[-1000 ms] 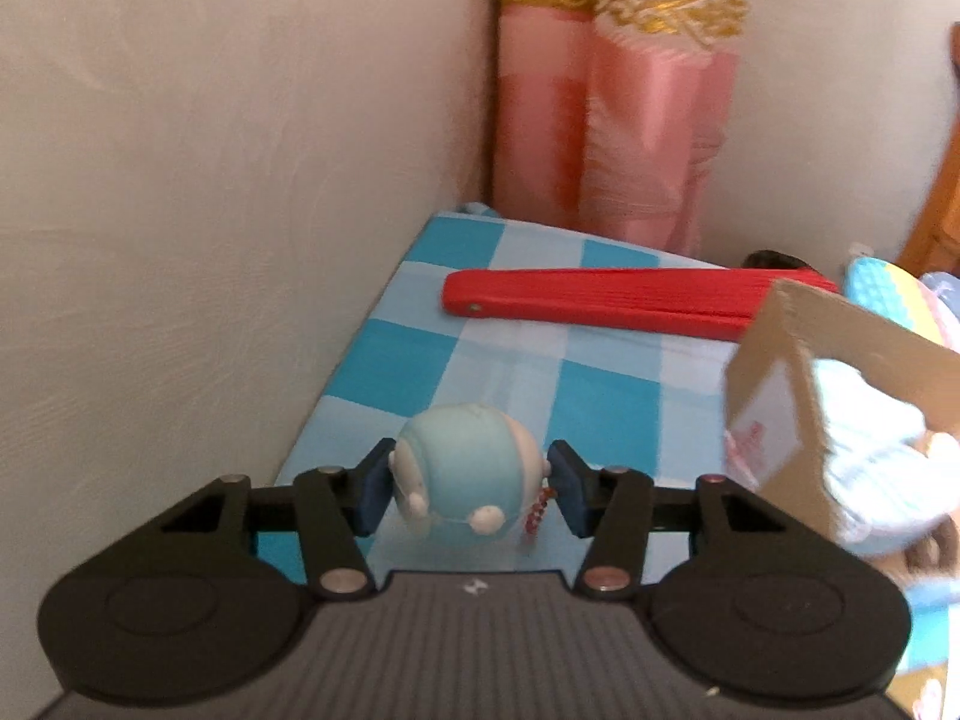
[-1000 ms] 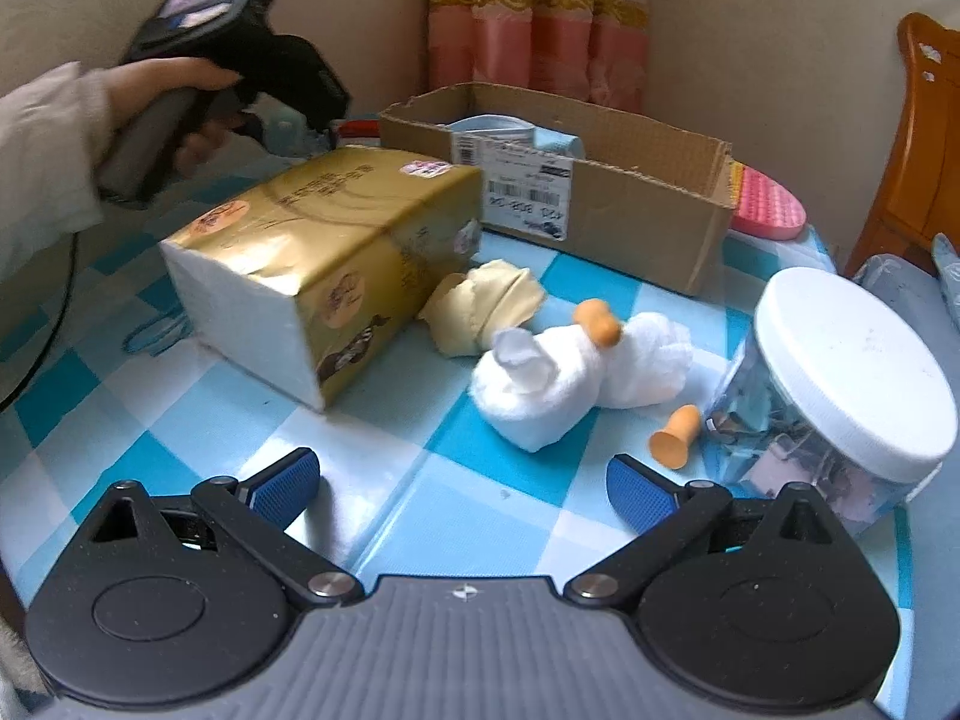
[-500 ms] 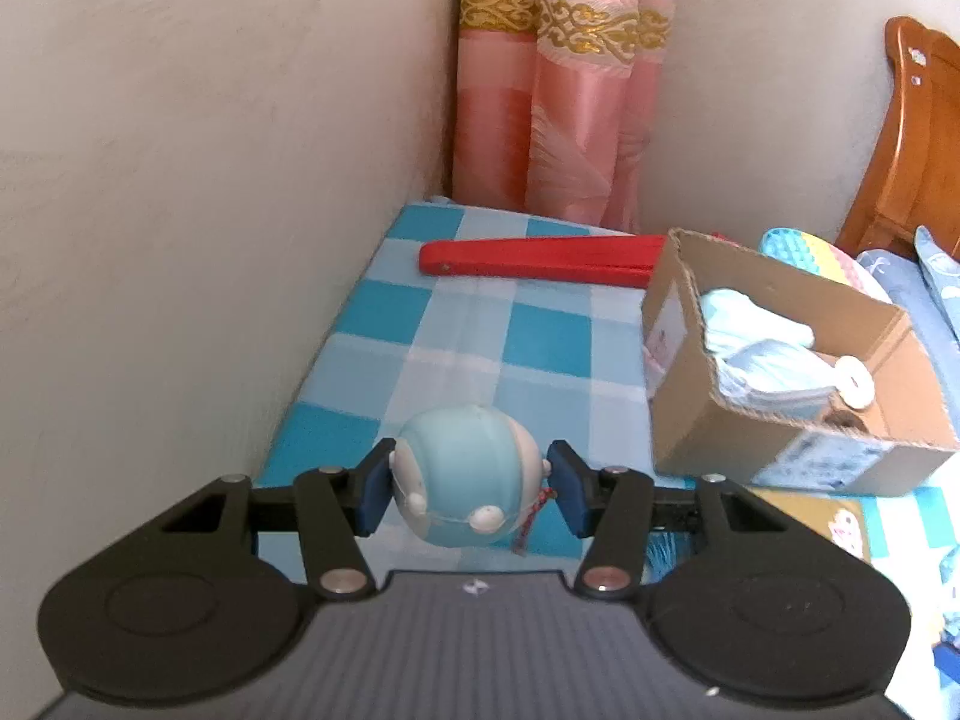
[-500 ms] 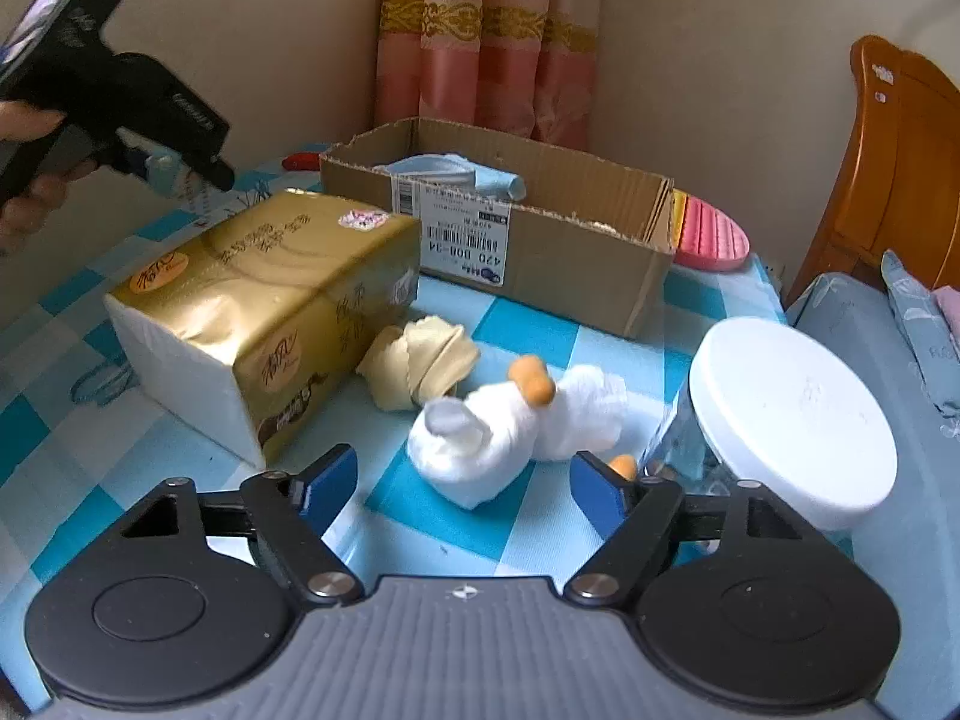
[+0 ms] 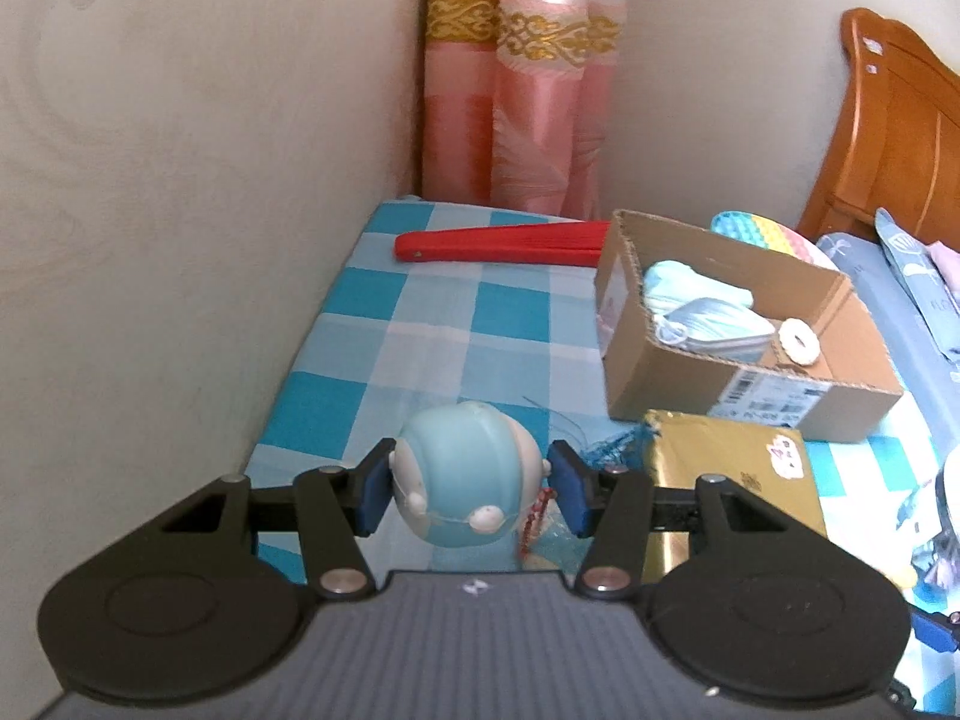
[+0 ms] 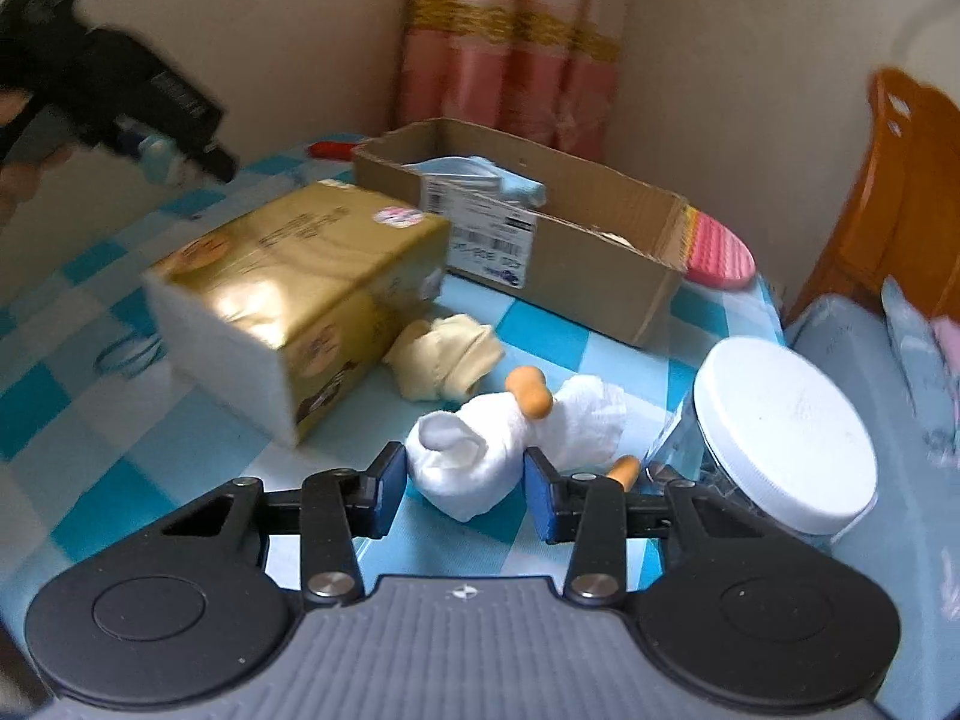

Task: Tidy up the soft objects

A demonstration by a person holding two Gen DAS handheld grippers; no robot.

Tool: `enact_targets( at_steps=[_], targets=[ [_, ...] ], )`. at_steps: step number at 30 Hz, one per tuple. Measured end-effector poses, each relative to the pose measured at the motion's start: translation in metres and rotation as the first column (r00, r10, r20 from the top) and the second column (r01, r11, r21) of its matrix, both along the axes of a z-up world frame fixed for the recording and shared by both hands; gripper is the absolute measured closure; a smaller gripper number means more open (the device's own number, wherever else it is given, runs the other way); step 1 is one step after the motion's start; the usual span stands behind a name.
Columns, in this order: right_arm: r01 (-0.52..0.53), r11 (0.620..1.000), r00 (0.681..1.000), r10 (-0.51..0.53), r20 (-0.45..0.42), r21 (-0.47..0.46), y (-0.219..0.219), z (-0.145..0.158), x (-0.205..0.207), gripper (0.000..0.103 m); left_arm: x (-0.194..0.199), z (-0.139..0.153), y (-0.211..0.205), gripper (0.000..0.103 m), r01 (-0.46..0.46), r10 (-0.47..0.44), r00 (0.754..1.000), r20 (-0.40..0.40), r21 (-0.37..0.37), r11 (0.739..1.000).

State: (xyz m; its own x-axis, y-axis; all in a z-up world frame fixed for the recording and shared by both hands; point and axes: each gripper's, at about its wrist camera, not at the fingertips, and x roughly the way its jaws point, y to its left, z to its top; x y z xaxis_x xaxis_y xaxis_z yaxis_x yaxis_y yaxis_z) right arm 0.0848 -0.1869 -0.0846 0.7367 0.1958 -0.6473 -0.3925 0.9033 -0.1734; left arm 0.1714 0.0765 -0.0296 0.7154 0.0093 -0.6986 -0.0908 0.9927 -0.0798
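Observation:
My left gripper (image 5: 469, 485) is shut on a round light-blue soft toy (image 5: 465, 474) with white knobs and a red tassel, held above the checked tablecloth near the wall. An open cardboard box (image 5: 744, 360) with light-blue soft items (image 5: 696, 300) lies to its right. In the right wrist view, my right gripper (image 6: 462, 489) is open, its pads on either side of a white plush duck (image 6: 480, 450) with an orange beak lying on the table. A yellow cloth (image 6: 444, 354) lies behind the duck. The box (image 6: 576, 252) stands farther back.
A gold tissue pack (image 6: 288, 294) lies left of the duck. A clear jar with a white lid (image 6: 780, 432) stands right of it. A red folded fan (image 5: 504, 243) lies by the curtain. A wall runs along the table's left edge. A wooden chair (image 6: 912, 192) is at right.
My left gripper has lifted and drawn back with the blue toy, bringing the box into full view. My right gripper has moved forward and narrowed around the white duck.

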Motion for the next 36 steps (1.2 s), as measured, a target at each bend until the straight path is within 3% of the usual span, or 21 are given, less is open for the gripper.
enact_targets(
  at_steps=[4, 7, 15, 19, 22, 26, 33, 36],
  targets=[
    [-0.074, 0.995, 0.997, 0.074, -0.009, -0.072, 0.007, 0.002, -0.015, 0.054, -0.007, 0.000, -0.003, 0.050, 0.023, -0.023, 1.000, -0.001, -0.009, 1.000],
    [-0.100, 0.990, 0.995, 0.098, -0.020, -0.100, 0.009, 0.000, -0.022, 0.043, -0.012, 0.001, -0.004, 0.050, 0.031, -0.031, 1.000, 0.002, -0.014, 0.999],
    [-0.076, 0.994, 0.997, 0.077, 0.012, -0.077, 0.010, 0.007, -0.022, 0.038, -0.018, 0.003, -0.004, 0.050, 0.041, -0.041, 0.999, 0.004, -0.014, 0.999],
    [-0.061, 0.998, 0.998, 0.061, 0.029, -0.008, 0.004, 0.018, -0.020, 0.038, -0.018, 0.004, -0.005, 0.050, 0.044, -0.044, 0.999, 0.007, -0.015, 0.999],
    [-0.040, 0.999, 0.998, 0.039, 0.048, 0.025, -0.001, 0.023, -0.015, 0.047, -0.018, 0.004, -0.006, 0.050, 0.045, -0.045, 0.999, 0.006, -0.015, 0.999],
    [-0.013, 0.999, 0.999, 0.012, 0.038, 0.034, -0.005, 0.021, -0.002, 0.073, -0.017, 0.004, -0.006, 0.050, 0.042, -0.042, 0.999, 0.005, -0.015, 0.999],
    [0.013, 0.997, 1.000, -0.013, -0.001, 0.077, -0.011, 0.016, 0.005, 0.089, -0.017, 0.004, -0.005, 0.050, 0.046, -0.046, 0.999, 0.000, -0.007, 0.999],
    [0.017, 0.996, 1.000, -0.018, 0.003, 0.087, -0.013, 0.018, 0.003, 0.089, -0.018, 0.004, -0.006, 0.050, 0.052, -0.052, 0.999, -0.003, -0.006, 0.999]
  ],
)
